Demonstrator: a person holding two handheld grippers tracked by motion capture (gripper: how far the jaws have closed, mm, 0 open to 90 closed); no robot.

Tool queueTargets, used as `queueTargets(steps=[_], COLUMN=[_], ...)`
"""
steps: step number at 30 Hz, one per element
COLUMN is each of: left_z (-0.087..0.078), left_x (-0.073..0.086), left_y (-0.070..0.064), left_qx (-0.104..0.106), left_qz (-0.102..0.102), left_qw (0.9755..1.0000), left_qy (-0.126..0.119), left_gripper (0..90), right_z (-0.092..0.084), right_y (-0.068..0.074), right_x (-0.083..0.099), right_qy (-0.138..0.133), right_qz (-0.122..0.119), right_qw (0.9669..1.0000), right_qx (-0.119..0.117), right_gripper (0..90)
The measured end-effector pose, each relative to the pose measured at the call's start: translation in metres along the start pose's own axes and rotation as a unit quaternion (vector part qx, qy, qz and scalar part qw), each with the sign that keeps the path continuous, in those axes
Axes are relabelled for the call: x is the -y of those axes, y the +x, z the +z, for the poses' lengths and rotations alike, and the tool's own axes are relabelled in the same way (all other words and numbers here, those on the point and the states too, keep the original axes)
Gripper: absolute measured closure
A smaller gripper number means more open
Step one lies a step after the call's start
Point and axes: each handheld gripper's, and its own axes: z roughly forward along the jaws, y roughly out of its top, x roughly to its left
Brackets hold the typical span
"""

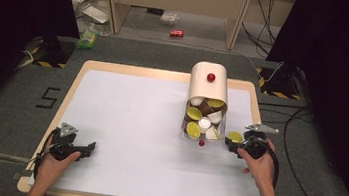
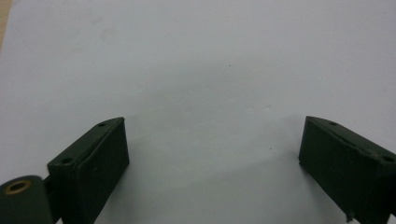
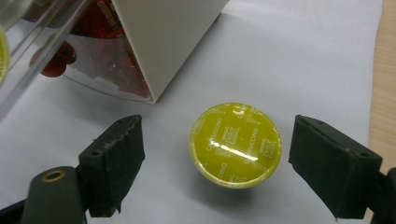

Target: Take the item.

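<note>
I see one yellow-lidded capsule point(image 3: 236, 144) standing on the worktop point(image 1: 129, 122), just right of the capsule dispenser point(image 1: 208, 89). My right hand-held gripper point(image 3: 215, 161) straddles it, jaws spread, not touching. My left hand-held gripper point(image 2: 212, 158) rests near-left, open, empty.

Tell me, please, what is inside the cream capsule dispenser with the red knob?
The cream capsule dispenser has an open clear drawer holding mixed coffee capsules: yellow-green lids, white ones and brown bodies. Whatever lies deeper under the cream hood is covered.
</note>
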Motion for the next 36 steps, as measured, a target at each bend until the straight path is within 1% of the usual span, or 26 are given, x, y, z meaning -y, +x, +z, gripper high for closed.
queueTargets(steps=[7, 11, 23, 36], left_z=[0.000, 0.000, 0.000, 0.000], left_x=[0.000, 0.000, 0.000, 0.000], left_y=[0.000, 0.000, 0.000, 0.000], left_qx=[0.000, 0.000, 0.000, 0.000], left_qz=[0.000, 0.000, 0.000, 0.000], left_qw=[1.0000, 1.0000, 1.0000, 1.0000], left_qy=[0.000, 0.000, 0.000, 0.000], left_gripper=[7.6, 7.6, 7.6, 7.6], right_z=[-0.007, -0.010, -0.019, -0.021], right_y=[-0.001, -0.002, 0.000, 0.010], right_x=[0.005, 0.007, 0.015, 0.024], right_qy=[-0.001, 0.002, 0.003, 0.008], right_qz=[-0.001, 0.004, 0.001, -0.013], right_qw=[1.0000, 1.0000, 1.0000, 0.9998], right_qx=[-0.002, -0.001, -0.003, -0.009], right_gripper=[18.4, 18.4, 18.3, 18.0])
